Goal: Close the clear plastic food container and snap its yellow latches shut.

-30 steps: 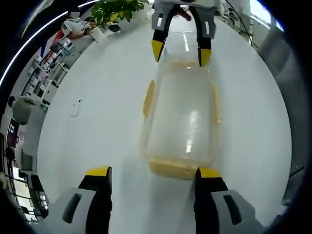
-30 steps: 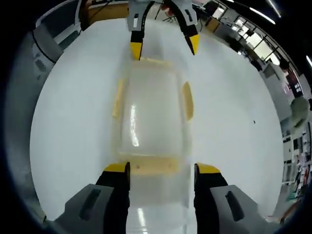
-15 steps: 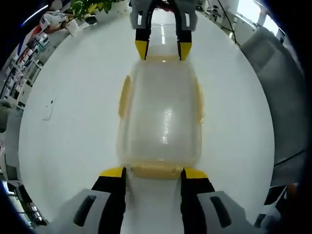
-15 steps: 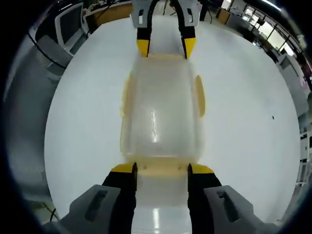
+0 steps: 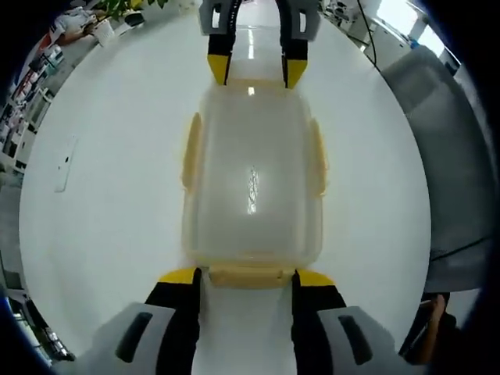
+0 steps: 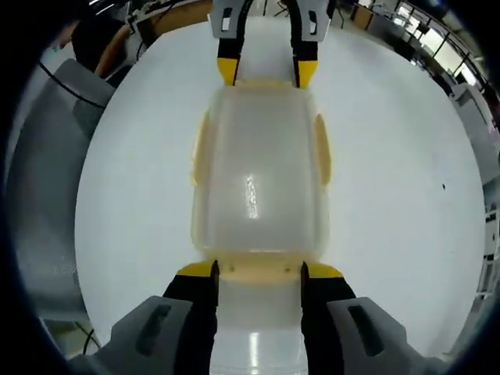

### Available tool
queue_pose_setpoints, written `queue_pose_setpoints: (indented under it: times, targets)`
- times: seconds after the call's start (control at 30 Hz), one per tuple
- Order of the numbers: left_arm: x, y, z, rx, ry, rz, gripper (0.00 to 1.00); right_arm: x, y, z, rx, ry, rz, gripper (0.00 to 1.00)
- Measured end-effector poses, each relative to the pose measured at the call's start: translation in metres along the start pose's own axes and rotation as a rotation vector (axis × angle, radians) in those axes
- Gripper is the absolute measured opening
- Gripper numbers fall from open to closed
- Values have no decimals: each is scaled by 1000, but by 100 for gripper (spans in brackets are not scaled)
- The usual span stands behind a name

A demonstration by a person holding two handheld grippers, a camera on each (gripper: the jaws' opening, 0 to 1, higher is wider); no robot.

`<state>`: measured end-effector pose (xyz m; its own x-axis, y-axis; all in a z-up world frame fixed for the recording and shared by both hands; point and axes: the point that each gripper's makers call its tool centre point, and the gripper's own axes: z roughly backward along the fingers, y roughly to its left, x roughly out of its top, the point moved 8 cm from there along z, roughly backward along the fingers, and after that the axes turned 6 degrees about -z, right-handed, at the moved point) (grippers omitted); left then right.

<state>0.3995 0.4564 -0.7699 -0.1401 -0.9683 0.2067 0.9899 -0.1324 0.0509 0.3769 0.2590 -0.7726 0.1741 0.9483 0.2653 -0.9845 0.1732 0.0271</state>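
Left gripper view alone shows a phone [image 5: 64, 162]; both claws [image 5: 244, 275] [image 6: 258, 269], parted, straddle container [image 5: 251, 176] end latches.

It looks like an open-plan office or lab. A large white table [image 5: 101, 203] sits among grey chairs [image 6: 47, 195] at the frame edges, with potted plants [image 5: 129, 6] at upper left and rows of desks and bright windows [image 6: 433, 47] at upper right.
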Motion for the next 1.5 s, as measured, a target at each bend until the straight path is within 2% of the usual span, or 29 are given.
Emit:
queue_pose_setpoints:
  times: [0.3, 0.43, 0.57, 0.77, 0.97, 1.23, 1.5]
  targets:
    - [-2, -1, 0, 2, -9, 14, 40, 1, 0, 0, 1, -1, -6, 38]
    - [-1, -1, 0, 1, 0, 13, 40, 4, 0, -1, -4, 29, -7, 37]
    - [0, -5, 0, -5, -2, 6, 34, 6, 1, -2, -8, 53, -9, 37]
    - [0, -6, -1, 0, 5, 24, 33, 7, 1, -2, -10, 80, 1, 36]
    - [2, -5, -1, -2, 19, 23, 33, 4, 0, -2, -7, 55, -10, 36]
    - [5, -4, -2, -9, 56, 17, 34, 4, -1, -2, -3, 57, -11, 37]
    - [3, -5, 0, -13, 40, 11, 34, 1, -1, -2, 1, 28, -11, 38]
